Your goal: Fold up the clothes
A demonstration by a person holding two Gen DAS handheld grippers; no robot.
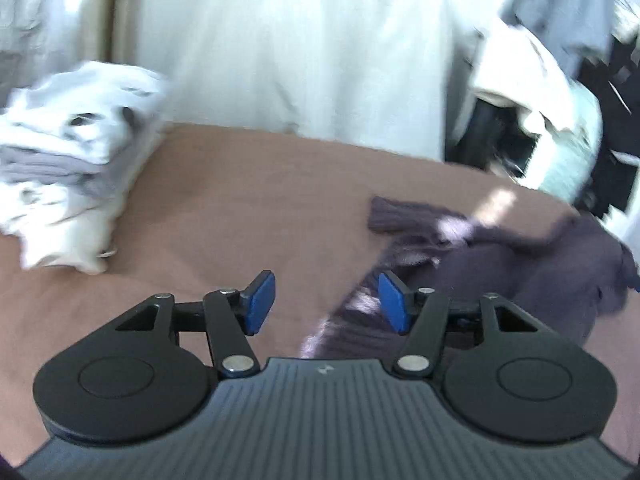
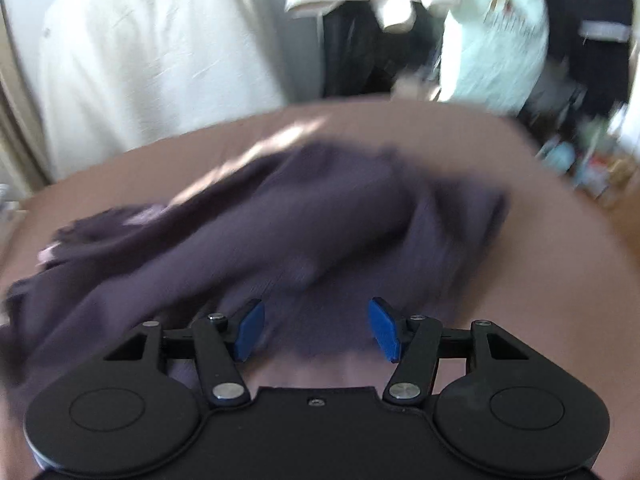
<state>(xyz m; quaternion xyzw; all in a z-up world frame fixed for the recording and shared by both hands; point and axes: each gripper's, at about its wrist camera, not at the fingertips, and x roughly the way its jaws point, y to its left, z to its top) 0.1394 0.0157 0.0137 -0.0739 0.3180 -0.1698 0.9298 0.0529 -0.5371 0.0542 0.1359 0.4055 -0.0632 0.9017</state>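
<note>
A dark purple garment (image 1: 500,264) lies crumpled on a brown bed sheet (image 1: 248,200), to the right in the left wrist view. My left gripper (image 1: 327,303) is open above the sheet at the garment's left edge, with nothing between its blue pads (image 1: 262,300). In the right wrist view the same garment (image 2: 280,240) spreads across the middle, blurred. My right gripper (image 2: 316,328) is open just above the garment's near edge, and I see no cloth pinched between its pads (image 2: 384,330).
A stack of folded white and grey clothes (image 1: 76,152) sits on the sheet at the left. Behind the bed hang a pale curtain (image 1: 300,40) and light and dark clothes (image 2: 492,32). Small clutter lies on the floor (image 2: 580,160) at the right.
</note>
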